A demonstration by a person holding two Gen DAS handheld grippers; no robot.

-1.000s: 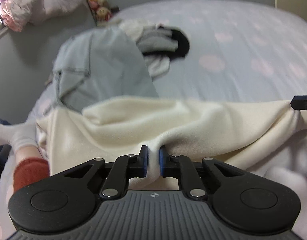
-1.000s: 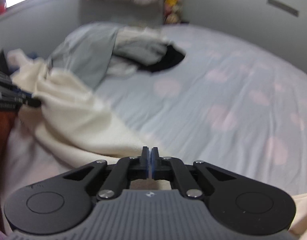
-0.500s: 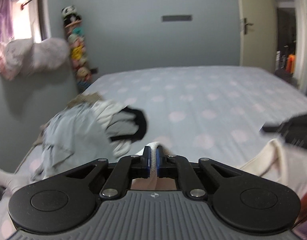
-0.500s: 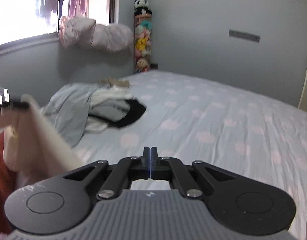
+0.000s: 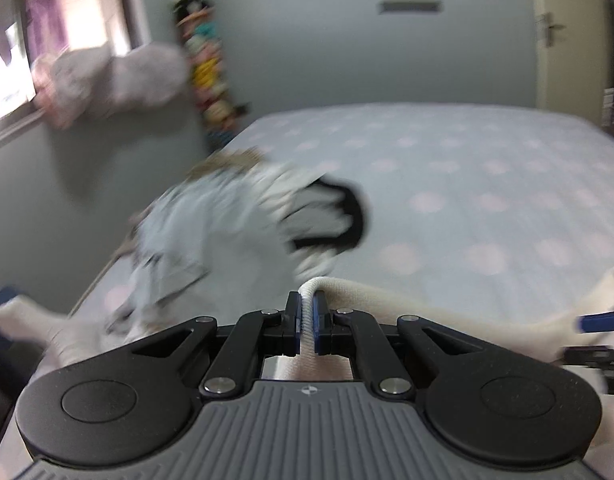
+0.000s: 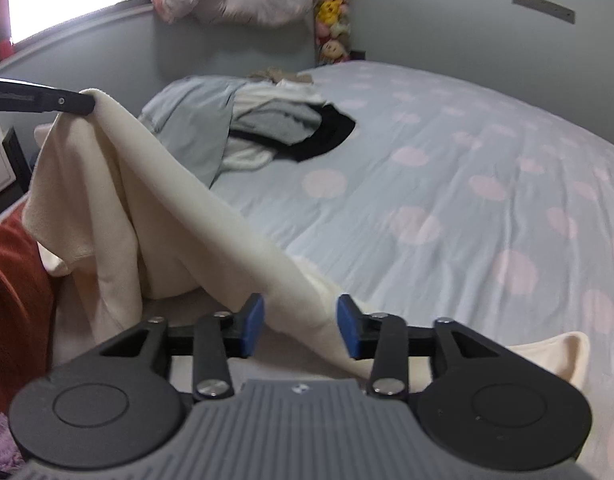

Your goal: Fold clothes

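Note:
A cream garment (image 6: 175,208) hangs lifted over the near edge of the bed (image 6: 487,152). My left gripper (image 5: 306,320) is shut on a rolled edge of the cream garment (image 5: 427,308). In the right wrist view the left gripper (image 6: 89,104) holds that corner up at the far left. From there the cloth slopes down and passes between the blue pads (image 6: 253,322) of my right gripper (image 6: 301,326). Its jaws are opening, and the cloth lies loose between them. At the right edge of the left wrist view, the right gripper (image 5: 599,322) shows as a blue pad.
A pile of clothes (image 6: 247,128) in pale blue, white, grey and black lies on the dotted bed sheet near the wall, blurred as the pile (image 5: 247,220). Rust-red fabric (image 6: 15,280) is at the near left. A white sock (image 5: 23,320) shows low left. Stuffed toys (image 6: 333,12) hang in the corner.
Both grippers have risen, so the views now take in the room instead of the bed. The cream garment came up with the left gripper. The right gripper's jaws, shut before, have parted.

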